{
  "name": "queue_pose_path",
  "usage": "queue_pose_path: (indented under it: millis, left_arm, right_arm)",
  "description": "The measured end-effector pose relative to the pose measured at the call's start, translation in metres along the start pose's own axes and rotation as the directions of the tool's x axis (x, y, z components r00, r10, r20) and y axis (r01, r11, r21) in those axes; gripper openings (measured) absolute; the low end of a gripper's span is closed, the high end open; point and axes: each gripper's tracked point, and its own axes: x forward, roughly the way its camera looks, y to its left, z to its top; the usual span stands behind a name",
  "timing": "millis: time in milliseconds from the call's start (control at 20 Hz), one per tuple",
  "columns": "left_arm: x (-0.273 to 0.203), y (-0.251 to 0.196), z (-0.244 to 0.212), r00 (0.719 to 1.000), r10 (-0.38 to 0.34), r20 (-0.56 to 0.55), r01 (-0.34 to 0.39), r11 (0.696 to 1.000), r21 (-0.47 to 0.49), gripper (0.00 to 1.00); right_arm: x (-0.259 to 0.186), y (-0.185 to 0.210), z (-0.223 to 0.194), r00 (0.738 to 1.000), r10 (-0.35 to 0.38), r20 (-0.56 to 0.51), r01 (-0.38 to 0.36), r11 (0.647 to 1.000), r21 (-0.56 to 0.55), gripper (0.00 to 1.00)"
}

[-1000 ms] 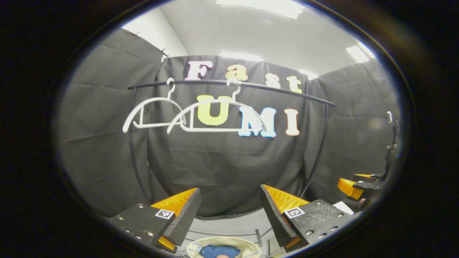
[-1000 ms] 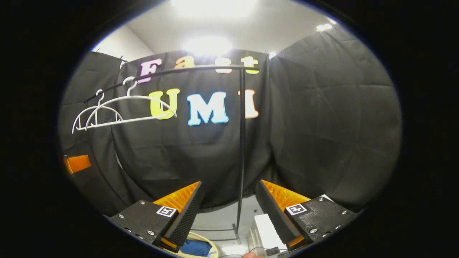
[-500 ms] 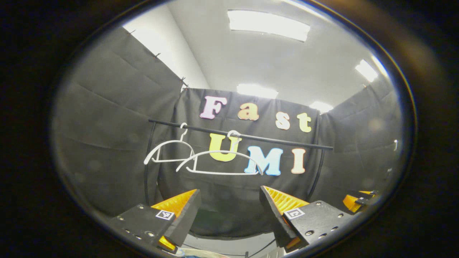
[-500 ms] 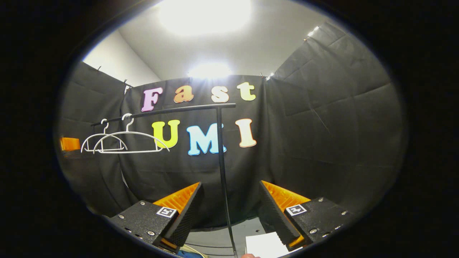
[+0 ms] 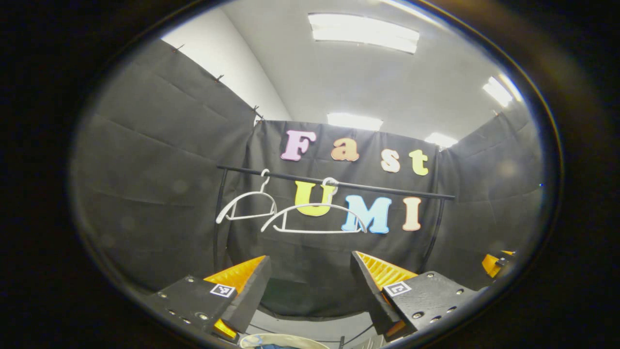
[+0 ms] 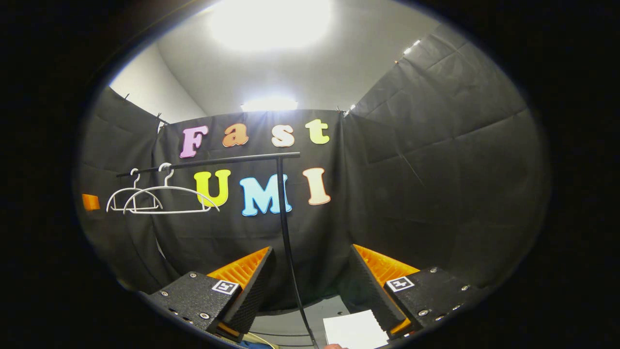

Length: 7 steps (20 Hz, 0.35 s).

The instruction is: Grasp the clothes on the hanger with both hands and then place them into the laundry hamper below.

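Both white hangers (image 5: 290, 213) are hanging bare on the black rail (image 5: 339, 184), so the job is looking finished, or close to it. At the very bottom edge of the left gripper view, the pale rim of the laundry hamper (image 5: 276, 339) is peeking up with a sliver of blue cloth (image 5: 266, 346) inside it; I am taking that for the clothes, sitting in the hamper below the rail, though too little is showing to be sure.

The left tongs (image 5: 310, 286) are standing wide open and gripping nothing, and the right tongs (image 6: 310, 286) are doing the same, with only the dark booth wall showing between their fingers. Both are pointing up and away from the hamper, well back from the rail.

For room, the rail's upright post (image 6: 286, 232) is running straight down between the right tongs' fingers in the right gripper view, so that is the edge worth watching. A white sheet (image 6: 356, 329) is lying just below them. The other gripper (image 5: 496, 261) is hovering far off to the side, well apart.
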Motion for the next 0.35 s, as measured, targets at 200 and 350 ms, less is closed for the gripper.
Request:
queue_pose_path:
  millis: [200, 350]
  left_arm:
    - [-0.002, 0.006, -0.009, 1.0, -0.025, 0.005, 0.025, 1.0, -0.004, 0.94]
    - [-0.001, 0.011, -0.021, 0.999, -0.043, -0.01, 0.043, 0.999, 0.002, 0.94]
  right_arm:
    - [-0.016, 0.024, 0.006, 1.0, 0.021, 0.02, -0.021, 0.999, -0.026, 0.94]
    - [-0.028, 0.039, 0.004, 0.999, 0.034, 0.011, -0.034, 0.999, -0.038, 0.95]
